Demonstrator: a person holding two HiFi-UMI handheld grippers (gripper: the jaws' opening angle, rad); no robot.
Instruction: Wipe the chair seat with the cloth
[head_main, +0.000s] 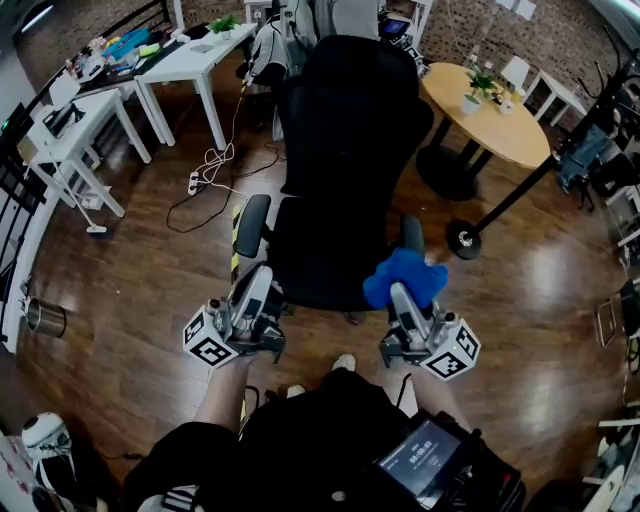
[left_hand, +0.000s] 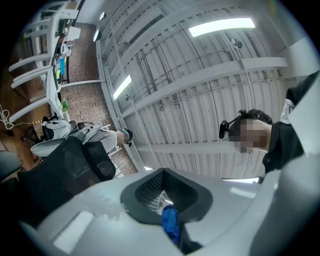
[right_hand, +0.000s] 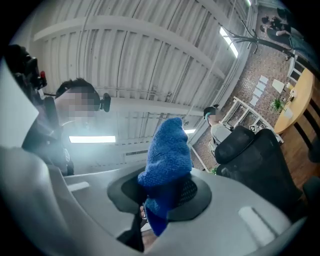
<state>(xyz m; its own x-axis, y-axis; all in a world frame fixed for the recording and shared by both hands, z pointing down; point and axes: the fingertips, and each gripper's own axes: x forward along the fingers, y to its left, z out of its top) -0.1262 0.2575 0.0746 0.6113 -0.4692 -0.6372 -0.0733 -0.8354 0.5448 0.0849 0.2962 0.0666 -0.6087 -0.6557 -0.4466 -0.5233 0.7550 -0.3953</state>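
A black office chair stands in front of me in the head view, its seat (head_main: 325, 255) low and its tall backrest (head_main: 350, 110) behind. A blue cloth (head_main: 405, 277) bunches over the seat's front right corner, and my right gripper (head_main: 400, 292) is shut on it. In the right gripper view the cloth (right_hand: 167, 165) sticks up from between the closed white jaws (right_hand: 160, 200). My left gripper (head_main: 262, 275) hovers at the seat's front left corner, beside the left armrest (head_main: 252, 225), jaws shut. The left gripper view points at the ceiling; its jaws (left_hand: 167, 200) are together.
A round wooden table (head_main: 490, 115) and a black stand's base (head_main: 463, 240) sit right of the chair. White desks (head_main: 190, 55) line the back left, with a power strip and cables (head_main: 195, 183) on the wooden floor. A metal can (head_main: 45, 318) is at far left.
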